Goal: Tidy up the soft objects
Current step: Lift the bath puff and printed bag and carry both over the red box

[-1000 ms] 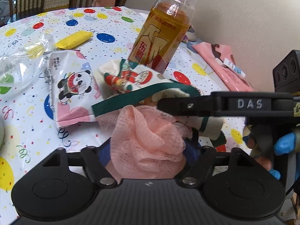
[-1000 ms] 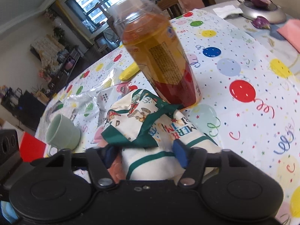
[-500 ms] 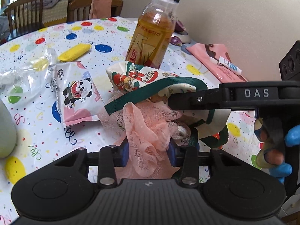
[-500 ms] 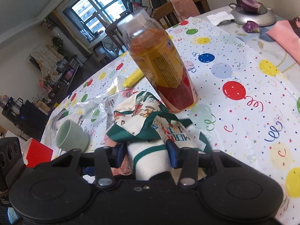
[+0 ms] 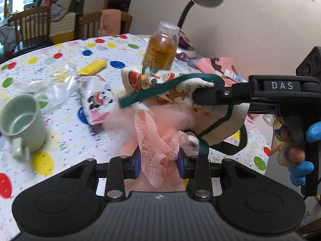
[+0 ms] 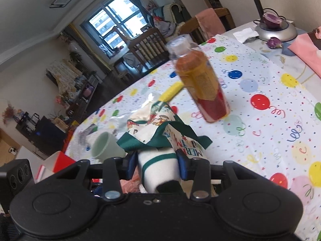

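Balloon-printed plastic covers the round table (image 5: 66, 54), the biggest thing in view, and every other place here is given against the tea bottle (image 5: 161, 49) that stands upright on it, towards the wall side. Nearest to the bottle is a cream Christmas bag (image 5: 152, 82) with green ribbon handles, lifted just in front of it; the right gripper (image 6: 158, 168) is clamped on the bag's rolled, green-striped end, its jaws having just been closing onto the cloth. A pink mesh bath sponge (image 5: 154, 138) hangs under the bag, further from the bottle and towards the camera, and the left gripper (image 5: 158, 165) pinches a bunch of its netting between blue pads, those jaws also having just been closing. A pale green mug (image 5: 22, 120) stands well apart from the bottle at the near left edge. Between mug and bottle lie a panda-print tissue packet (image 5: 96, 100) and a crumpled clear plastic bag (image 5: 50, 82). A yellow sponge bar (image 5: 92, 68) lies to the left of the bottle. A blue-gloved hand (image 5: 299, 140) works the right gripper's trigger.
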Tool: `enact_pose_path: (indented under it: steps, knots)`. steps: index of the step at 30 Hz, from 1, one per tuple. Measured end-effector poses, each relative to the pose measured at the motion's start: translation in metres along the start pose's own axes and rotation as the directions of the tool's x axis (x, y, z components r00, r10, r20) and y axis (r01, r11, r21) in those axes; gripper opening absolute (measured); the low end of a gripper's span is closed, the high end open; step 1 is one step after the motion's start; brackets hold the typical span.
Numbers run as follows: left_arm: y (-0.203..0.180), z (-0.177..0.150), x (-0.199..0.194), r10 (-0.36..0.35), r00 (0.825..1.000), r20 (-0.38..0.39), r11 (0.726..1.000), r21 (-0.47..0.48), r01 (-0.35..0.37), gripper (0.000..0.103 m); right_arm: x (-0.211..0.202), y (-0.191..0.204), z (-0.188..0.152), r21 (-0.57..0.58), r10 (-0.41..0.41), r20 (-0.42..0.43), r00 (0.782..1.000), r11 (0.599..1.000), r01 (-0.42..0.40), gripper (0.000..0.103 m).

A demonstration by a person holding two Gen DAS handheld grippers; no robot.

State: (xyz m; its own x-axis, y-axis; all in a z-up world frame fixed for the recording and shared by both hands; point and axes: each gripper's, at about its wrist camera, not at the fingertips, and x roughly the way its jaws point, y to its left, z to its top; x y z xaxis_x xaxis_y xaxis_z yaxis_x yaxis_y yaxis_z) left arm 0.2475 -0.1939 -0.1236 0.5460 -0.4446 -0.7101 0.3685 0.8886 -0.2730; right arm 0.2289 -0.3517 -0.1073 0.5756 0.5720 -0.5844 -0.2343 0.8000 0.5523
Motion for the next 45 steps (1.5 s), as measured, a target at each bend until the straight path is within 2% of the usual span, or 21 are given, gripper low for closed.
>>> enact_pose_path:
  steps: [2, 4, 7, 15, 24, 34, 45]
  knots:
    - [0.004, -0.003, -0.013, 0.008, 1.0, 0.01, 1.0, -0.016, -0.007, 0.033, -0.005, 0.009, -0.001, -0.006, 0.009, 0.011, 1.0, 1.0, -0.009, 0.04]
    - [0.008, -0.006, -0.025, 0.006, 1.0, 0.021, 1.0, -0.029, -0.005, 0.033, -0.008, 0.019, -0.001, -0.03, 0.017, 0.017, 1.0, 0.999, -0.017, 0.036]
    - [0.015, -0.011, -0.043, 0.026, 0.999, 0.046, 0.999, -0.034, -0.024, 0.033, -0.01, 0.037, -0.005, -0.093, -0.01, 0.034, 0.999, 0.996, 0.013, 0.031]
    - [0.041, -0.023, -0.094, 0.067, 0.993, 0.093, 0.993, -0.108, -0.057, 0.033, -0.013, 0.079, -0.012, -0.136, 0.05, 0.036, 0.998, 0.99, -0.045, 0.03]
    - [0.081, -0.032, -0.156, 0.145, 0.981, 0.13, 0.973, -0.196, -0.118, 0.033, -0.011, 0.141, -0.016, -0.201, 0.123, 0.042, 0.992, 0.973, -0.112, 0.03]
    - [0.131, -0.036, -0.221, 0.232, 0.96, 0.156, 0.953, -0.235, -0.192, 0.033, 0.019, 0.218, -0.019, -0.268, 0.197, 0.02, 0.98, 0.946, -0.184, 0.03]
    - [0.185, -0.043, -0.297, 0.337, 0.923, 0.186, 0.925, -0.248, -0.287, 0.033, 0.049, 0.316, -0.026, -0.374, 0.295, -0.008, 0.955, 0.885, -0.277, 0.03]
